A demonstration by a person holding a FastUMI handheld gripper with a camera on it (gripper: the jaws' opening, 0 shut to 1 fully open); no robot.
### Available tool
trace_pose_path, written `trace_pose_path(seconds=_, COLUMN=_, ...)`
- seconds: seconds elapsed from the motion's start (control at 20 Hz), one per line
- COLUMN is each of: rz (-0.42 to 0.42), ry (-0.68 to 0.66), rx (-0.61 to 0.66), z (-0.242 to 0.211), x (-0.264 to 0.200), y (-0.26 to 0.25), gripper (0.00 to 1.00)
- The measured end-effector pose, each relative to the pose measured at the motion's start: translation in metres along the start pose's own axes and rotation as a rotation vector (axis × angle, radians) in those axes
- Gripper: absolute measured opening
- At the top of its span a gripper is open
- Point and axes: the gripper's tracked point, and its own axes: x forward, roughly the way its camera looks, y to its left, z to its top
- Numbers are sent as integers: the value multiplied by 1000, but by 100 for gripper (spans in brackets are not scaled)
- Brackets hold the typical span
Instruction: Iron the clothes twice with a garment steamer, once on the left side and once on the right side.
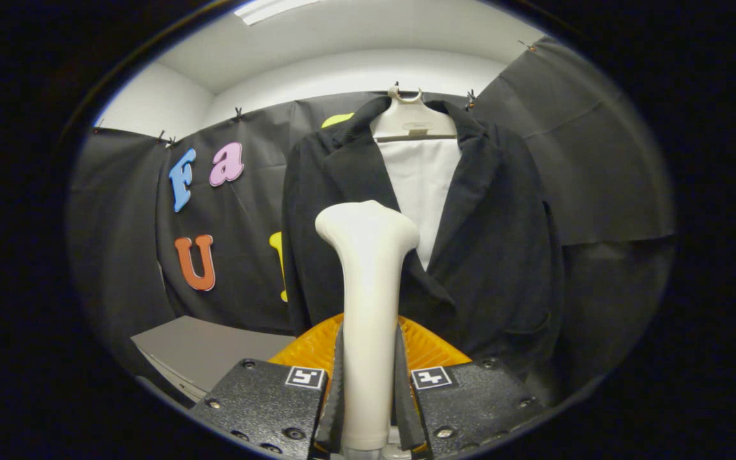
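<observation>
The gripper [368,390] pinches the steamer [368,306] by its handle: both fingers press against the shaft, one on each side, low on its length. The steamer stands upright between the fingers, its long axis running from 6 o'clock to 12 o'clock. Its wider head [368,227] sits at the 12 o'clock end and faces away, toward the jacket [496,255]. The shaft narrows below the head and stays straight down to the grip.

The jacket hangs on a hanger [413,118] against the booth's wall, beyond the fingers. Its front is open, with a white panel [422,185] showing between the lapels at about 1 o'clock from the steamer's head. The head overlaps the jacket's left-hand lapel as seen here; whether it touches the cloth cannot be told. The bulk of the jacket's other front spreads to 3 o'clock of the steamer.

Just ahead of the fingers, behind the shaft's lower part, lies a ribbed orange thing [432,348]; what it is cannot be told. A grey worktop [208,348] lies at 9 o'clock of the fingers, below the wall.
</observation>
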Motion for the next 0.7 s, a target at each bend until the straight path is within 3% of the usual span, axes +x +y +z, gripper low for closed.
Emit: trace_pose_path(seconds=0.7, rz=-30, ry=110, rx=7, z=-54, x=-12, y=-14, gripper=36)
